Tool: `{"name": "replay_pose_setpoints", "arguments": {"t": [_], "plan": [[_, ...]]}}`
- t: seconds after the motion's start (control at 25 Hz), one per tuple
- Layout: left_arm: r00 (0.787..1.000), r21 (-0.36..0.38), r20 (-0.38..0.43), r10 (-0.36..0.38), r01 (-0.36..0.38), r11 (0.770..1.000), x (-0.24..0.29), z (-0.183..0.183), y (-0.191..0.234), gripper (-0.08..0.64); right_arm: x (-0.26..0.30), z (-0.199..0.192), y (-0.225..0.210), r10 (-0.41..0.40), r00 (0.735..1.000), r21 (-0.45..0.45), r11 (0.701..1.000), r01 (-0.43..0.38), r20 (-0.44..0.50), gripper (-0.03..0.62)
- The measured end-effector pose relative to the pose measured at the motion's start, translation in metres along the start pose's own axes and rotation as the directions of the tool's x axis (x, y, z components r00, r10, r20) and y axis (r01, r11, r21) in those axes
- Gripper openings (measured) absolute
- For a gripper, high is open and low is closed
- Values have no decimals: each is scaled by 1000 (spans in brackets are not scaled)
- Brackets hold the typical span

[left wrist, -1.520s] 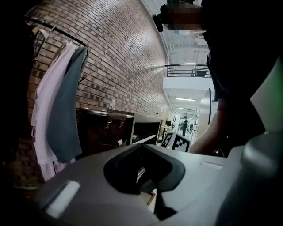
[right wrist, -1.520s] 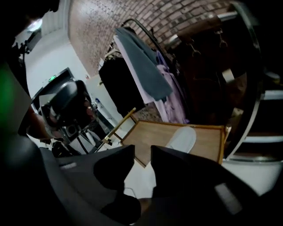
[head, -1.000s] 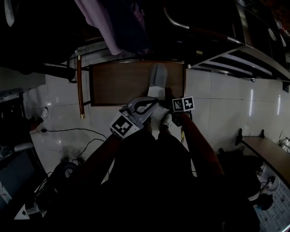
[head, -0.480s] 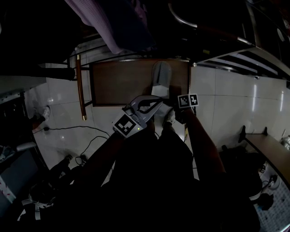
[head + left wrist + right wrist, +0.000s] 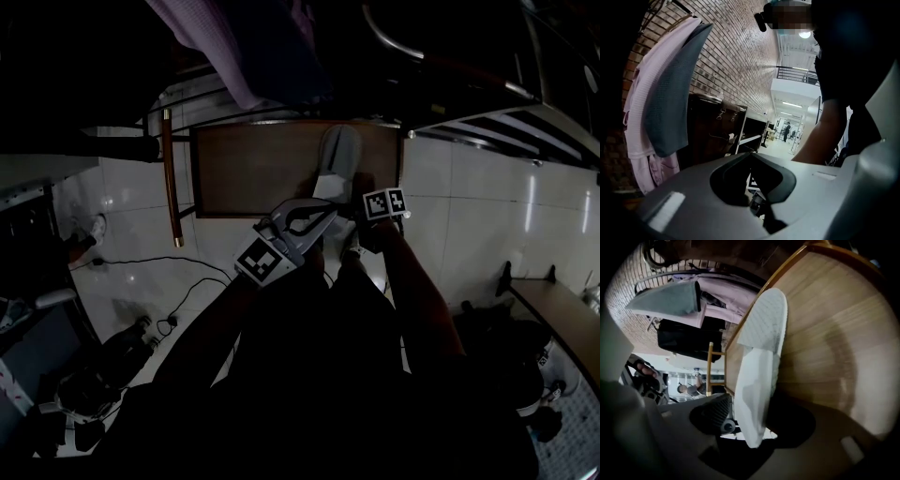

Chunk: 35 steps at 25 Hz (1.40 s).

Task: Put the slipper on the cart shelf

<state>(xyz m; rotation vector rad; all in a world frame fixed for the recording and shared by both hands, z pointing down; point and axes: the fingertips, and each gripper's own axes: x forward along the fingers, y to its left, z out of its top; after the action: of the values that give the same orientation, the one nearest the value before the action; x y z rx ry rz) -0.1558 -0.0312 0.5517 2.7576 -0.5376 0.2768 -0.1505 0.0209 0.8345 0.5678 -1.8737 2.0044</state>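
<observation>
White slipper on shelf, right hand-held gripper grasping it, left hand-held gripper clenched.

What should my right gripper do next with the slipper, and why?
Probably open the right gripper and let go. The slipper lies flat along the wooden shelf, with only its heel end held between the jaws, so release looks like all that is left. The left gripper is shut and empty.

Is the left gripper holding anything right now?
No: in the left gripper view, the left gripper has its jaws closed tip to tip, with nothing between them.
</observation>
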Motion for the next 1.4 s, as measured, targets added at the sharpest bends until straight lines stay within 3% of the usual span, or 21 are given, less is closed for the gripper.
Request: {"name": "replay_pose_setpoints", "arguments": {"t": [0.08, 0.16, 0.32, 0.6, 0.88, 1.16, 1.32, 1.4], "plan": [[1000, -4, -5, 4, -4, 1000, -2, -2, 1, 2, 5, -3, -3, -53, 998, -22, 998, 52, -30, 267], [1000, -9, -9, 8, -8, 1000, -3, -4, 2, 2, 7, -5, -7, -94, 995, -37, 995, 93, -34, 135], [1000, -14, -4, 18, -18, 1000, -4, -4, 6, 2, 6, -3, 2, -63, 998, -28, 998, 64, 19, 80], [999, -5, 6, 32, -32, 999, -5, 2, 7, 2, -20, 7, 30, -20, 996, -97, 995, 29, 91, 64], [998, 13, 36, 47, -48, 999, -1, 20, -2, 2, -65, 20, 50, -72, 986, -216, 971, 103, 148, 64], [995, 46, 65, 77, -80, 996, 0, 41, -12, 2, -106, 24, 94, -127, 963, -366, 907, 209, 236, 64], [987, 85, 113, 111, -121, 989, 0, 62, -11, 2, -134, 35, 134, -132, 934, -459, 842, 282, 331, 64], [985, 81, 128, 117, -128, 988, -1, 73, -17, 2, -148, 38, 150, -137, 915, -508, 795, 331, 381, 64]]}}
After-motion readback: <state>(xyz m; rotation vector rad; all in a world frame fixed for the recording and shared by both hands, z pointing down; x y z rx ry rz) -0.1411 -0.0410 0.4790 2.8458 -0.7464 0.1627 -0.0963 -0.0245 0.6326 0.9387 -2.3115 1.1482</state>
